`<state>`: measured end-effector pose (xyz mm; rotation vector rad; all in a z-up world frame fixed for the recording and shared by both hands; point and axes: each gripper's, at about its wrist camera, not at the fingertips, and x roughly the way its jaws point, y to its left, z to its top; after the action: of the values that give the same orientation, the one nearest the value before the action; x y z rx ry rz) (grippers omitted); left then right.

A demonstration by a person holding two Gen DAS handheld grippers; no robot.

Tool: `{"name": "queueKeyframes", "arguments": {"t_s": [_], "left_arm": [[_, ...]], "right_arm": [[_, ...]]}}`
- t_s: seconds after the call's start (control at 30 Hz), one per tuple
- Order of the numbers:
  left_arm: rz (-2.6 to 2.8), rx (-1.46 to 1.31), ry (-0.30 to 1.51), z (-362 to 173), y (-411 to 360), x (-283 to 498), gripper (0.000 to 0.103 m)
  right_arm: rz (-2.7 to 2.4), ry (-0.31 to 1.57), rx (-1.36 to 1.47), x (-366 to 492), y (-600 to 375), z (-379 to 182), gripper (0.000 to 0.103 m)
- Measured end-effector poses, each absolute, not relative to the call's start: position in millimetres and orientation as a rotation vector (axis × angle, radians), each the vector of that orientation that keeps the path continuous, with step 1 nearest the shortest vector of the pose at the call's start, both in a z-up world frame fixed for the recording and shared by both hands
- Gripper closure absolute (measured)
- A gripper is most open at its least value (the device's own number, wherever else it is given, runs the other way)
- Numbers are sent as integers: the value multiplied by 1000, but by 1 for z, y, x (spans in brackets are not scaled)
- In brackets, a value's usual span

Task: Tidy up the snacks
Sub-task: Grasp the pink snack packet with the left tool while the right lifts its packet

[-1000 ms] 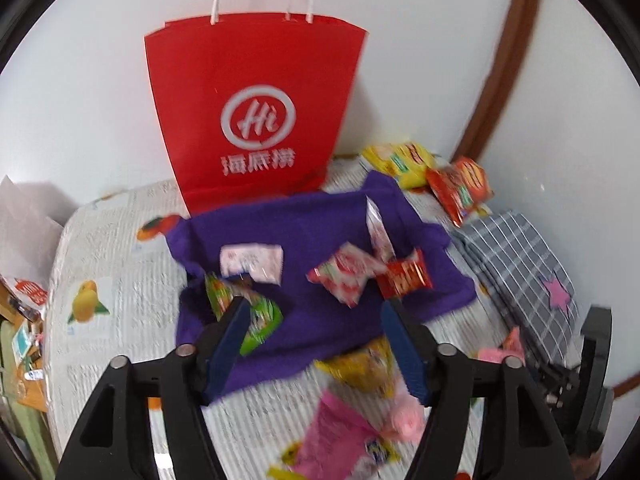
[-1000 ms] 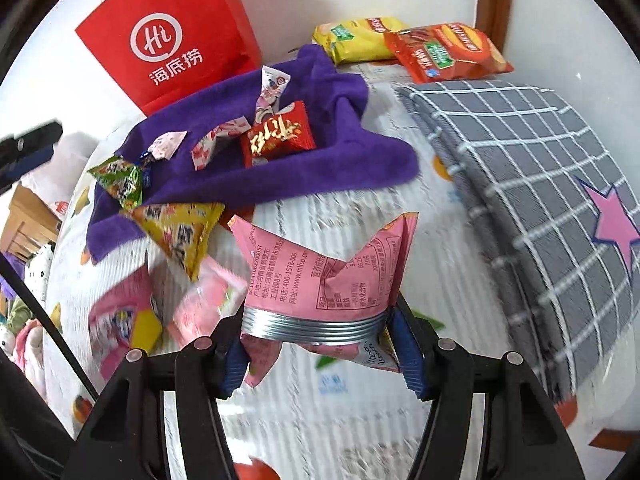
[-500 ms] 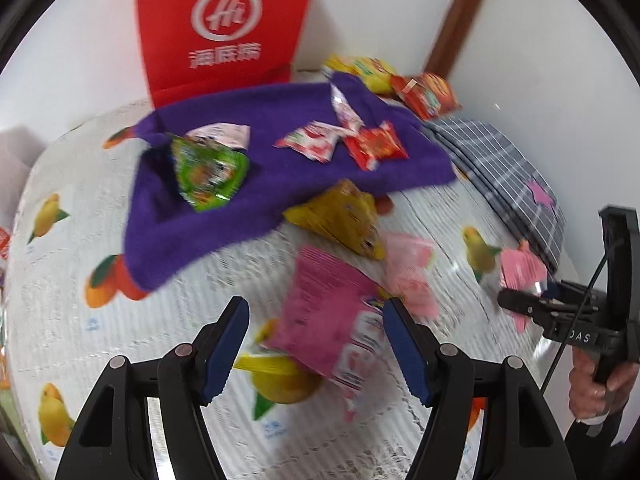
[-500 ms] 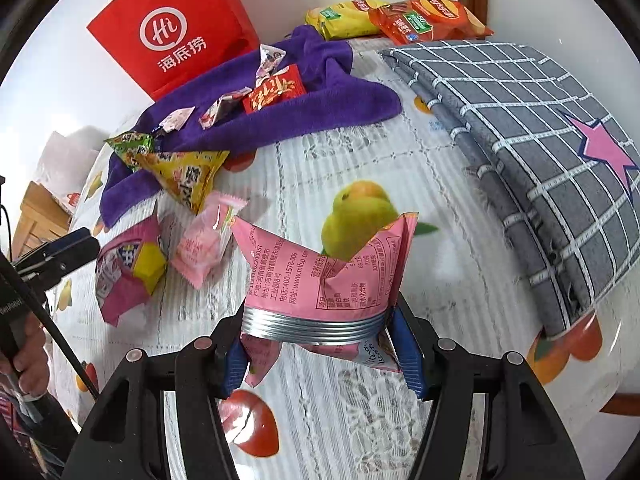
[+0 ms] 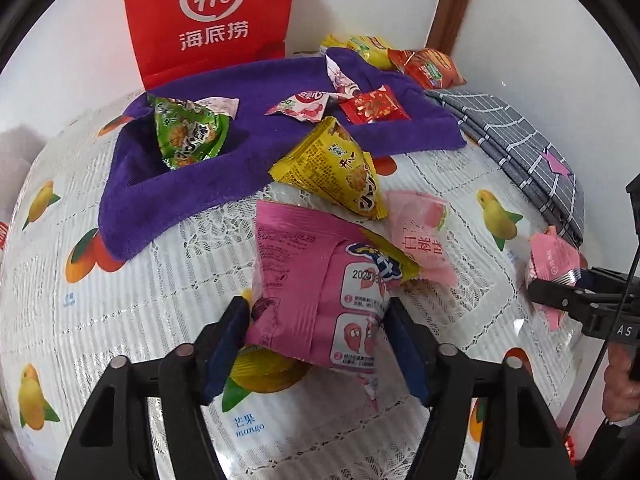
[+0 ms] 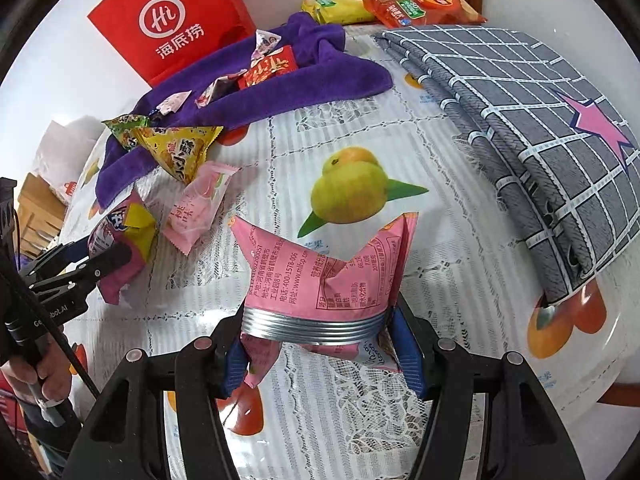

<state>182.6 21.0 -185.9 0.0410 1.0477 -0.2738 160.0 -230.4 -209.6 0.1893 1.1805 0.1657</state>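
Observation:
A magenta snack bag (image 5: pixel 320 280) lies on the fruit-print tablecloth (image 5: pixel 140 320). My left gripper (image 5: pixel 316 328) straddles its near end, jaws closing, and both pads touch the bag's edges. The right wrist view shows the same bag (image 6: pixel 120 236) in the left gripper (image 6: pixel 108 260) at the far left. My right gripper (image 6: pixel 320 340) is shut on a pink packet (image 6: pixel 324 276) with a silver crimped seal, held just above the cloth. A yellow triangular bag (image 5: pixel 336 168) and a pale pink peach packet (image 5: pixel 420 232) lie just beyond the magenta bag.
A purple towel (image 5: pixel 192 176) carries a green bag (image 5: pixel 188 136), a red packet (image 5: pixel 374 106) and small sweets. A red paper bag (image 5: pixel 212 16) stands against the back wall. A folded grey checked cloth (image 6: pixel 540 120) lies at the right, with chip bags (image 6: pixel 400 4) behind it.
My left gripper came down from over the purple towel to the magenta bag, and its jaws narrowed around it. The right gripper drifted across the table, still gripping the pink packet.

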Motion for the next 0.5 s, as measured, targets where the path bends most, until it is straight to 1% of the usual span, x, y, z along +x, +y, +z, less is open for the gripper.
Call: {"name": "queueKeyframes", "arguments": {"t_s": [0.1, 0.17, 0.5], "left_arm": [[-267, 14, 1046, -182, 25, 180, 49], [-277, -12, 1050, -180, 28, 179, 50], [-238, -22, 1008, -154, 43, 163, 52]], "right_arm": [[177, 1179, 188, 160, -228, -208, 41], [186, 1175, 182, 159, -225, -206, 41], [240, 1136, 152, 162, -209, -185, 41]]}}
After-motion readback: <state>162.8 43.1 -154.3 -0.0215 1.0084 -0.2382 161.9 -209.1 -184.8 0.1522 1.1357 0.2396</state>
